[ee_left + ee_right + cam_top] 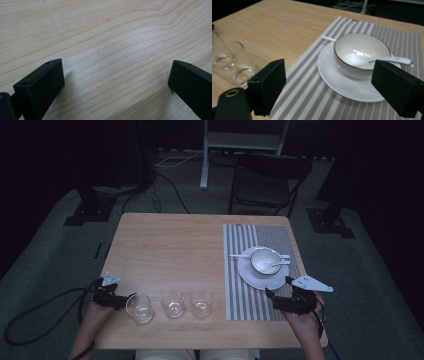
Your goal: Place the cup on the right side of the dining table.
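Pointing your wide-open left gripper point(131, 298) rightward, you have the clear round drinking glass point(139, 308) just beside its tips; your right gripper point(278, 288) gapes too.

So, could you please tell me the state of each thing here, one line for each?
left gripper: open, beside the left glass, holding nothing
right gripper: open, aimed at the bowl, holding nothing
left glass: upright, empty
middle glass: upright, empty
right glass: upright, empty
bowl: upright on the plate
spoon: lying in the bowl
plate: flat on the striped mat
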Demonstrator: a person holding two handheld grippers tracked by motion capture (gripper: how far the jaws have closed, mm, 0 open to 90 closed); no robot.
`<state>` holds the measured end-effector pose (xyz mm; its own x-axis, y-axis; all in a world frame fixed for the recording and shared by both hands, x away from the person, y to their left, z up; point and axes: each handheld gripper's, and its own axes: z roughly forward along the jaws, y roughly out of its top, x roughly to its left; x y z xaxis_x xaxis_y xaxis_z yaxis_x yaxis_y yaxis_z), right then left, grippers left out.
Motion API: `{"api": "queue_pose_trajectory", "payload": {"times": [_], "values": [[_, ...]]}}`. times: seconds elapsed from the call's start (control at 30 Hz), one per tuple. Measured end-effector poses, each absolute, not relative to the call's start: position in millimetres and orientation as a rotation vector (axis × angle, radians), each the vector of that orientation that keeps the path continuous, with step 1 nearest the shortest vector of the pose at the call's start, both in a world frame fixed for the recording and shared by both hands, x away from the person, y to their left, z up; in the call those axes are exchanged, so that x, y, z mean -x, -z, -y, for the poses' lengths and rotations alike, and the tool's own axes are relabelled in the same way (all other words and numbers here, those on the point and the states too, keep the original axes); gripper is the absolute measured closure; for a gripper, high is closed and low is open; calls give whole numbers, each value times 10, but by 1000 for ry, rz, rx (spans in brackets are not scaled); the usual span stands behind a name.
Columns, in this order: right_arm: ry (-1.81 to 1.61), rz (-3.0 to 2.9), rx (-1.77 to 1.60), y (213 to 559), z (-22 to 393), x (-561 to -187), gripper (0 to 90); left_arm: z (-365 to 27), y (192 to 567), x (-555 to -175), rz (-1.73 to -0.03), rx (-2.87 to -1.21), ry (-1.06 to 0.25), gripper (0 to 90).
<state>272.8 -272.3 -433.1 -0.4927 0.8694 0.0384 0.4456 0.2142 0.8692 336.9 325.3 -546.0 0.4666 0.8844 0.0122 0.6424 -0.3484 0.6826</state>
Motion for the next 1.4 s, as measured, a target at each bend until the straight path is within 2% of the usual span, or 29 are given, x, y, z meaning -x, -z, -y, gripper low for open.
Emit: {"api": "queue_pose_trajectory", "payload": {"times": [0.7, 1.4], "values": [[-1336, -2112, -1044, 4087, 2351, -2737, 120, -3255, 5459, -3370, -1260, -2108, -511, 9], [-1420, -2357, -867, 4274, 1656, -2863, 121, -3257, 5459, -3371, -1257, -2110, -509, 9]]}}
